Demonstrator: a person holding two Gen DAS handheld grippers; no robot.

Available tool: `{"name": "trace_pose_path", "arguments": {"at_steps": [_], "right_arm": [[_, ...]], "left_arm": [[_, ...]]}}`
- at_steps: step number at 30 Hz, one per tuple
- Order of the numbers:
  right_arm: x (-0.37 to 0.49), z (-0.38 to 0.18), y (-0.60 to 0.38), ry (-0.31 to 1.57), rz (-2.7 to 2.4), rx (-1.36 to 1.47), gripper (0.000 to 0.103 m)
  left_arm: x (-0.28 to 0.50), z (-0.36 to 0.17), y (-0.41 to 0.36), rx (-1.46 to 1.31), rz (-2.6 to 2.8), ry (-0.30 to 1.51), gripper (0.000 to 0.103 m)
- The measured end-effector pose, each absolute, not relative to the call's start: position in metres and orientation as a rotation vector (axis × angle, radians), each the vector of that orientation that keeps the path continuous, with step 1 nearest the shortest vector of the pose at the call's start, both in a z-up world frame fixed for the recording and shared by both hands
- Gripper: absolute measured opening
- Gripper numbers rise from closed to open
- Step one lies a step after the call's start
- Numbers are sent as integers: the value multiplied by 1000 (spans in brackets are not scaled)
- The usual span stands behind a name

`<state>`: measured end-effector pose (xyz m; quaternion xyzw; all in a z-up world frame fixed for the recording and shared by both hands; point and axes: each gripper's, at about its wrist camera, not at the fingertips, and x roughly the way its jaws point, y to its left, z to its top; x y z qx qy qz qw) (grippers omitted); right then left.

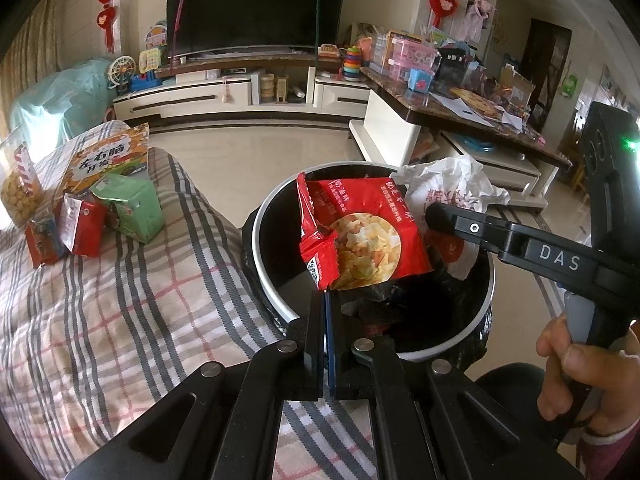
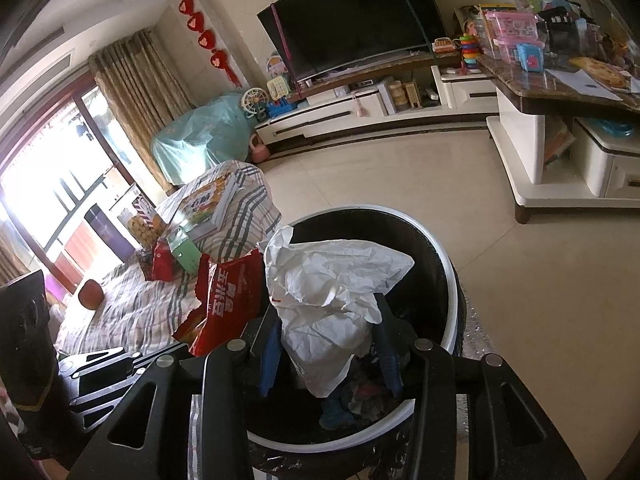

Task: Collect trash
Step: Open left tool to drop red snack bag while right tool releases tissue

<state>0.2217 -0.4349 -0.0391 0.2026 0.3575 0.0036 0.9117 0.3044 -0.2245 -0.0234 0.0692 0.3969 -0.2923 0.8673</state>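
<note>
Left tool (image 1: pixel 326 300): clenched on the lower corner of a red snack bag (image 1: pixel 360 232), which stands up from the fingertips and hangs over the open trash bin (image 1: pixel 276 304). Bag's printed face toward the camera; long axis runs up and slightly left from the grip, torn top edge uppermost.

Right tool (image 2: pixel 328 344): grasping a crumpled white paper bag (image 2: pixel 332 284) between its blue-padded fingers (image 2: pixel 268 356), directly above the bin (image 2: pixel 452 320) mouth. Paper rises from the grip, peak leaning right; long axis roughly upright. In the left view the right tool (image 1: pixel 436 214) reaches in from the right, paper bag (image 1: pixel 448 184) just behind and touching the red bag.

Bin is black-lined with a white rim; some trash lies at its bottom below the right tool.

Left of both tools: bed with plaid cover (image 1: pixel 120 300) carrying 1 green carton (image 1: pixel 128 208), small red packets (image 1: pixel 80 228) and a cookie box (image 1: pixel 18 184). Beyond the bin: tiled floor, TV (image 1: pixel 256 8).
</note>
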Motion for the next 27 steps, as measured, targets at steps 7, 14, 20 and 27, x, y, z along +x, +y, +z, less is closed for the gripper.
{"name": "trace_pose_path", "arguments": {"at_steps": [7,14,20,27], "right_arm": [[224,-40,-436,744,5,414,43],[225,-39,-436,743,2,412,44],[225,-38,-438,750,-4,427,57],[219,-33,-439,739,-12,442,78]], "left_arm": [[305,-23,-227,149,-611,839,0],[305,-21,-228,143,-617,840,0],[302,-19,-228,129,-626,841,4],[297,-14,-209,84,-584,812,35]]}}
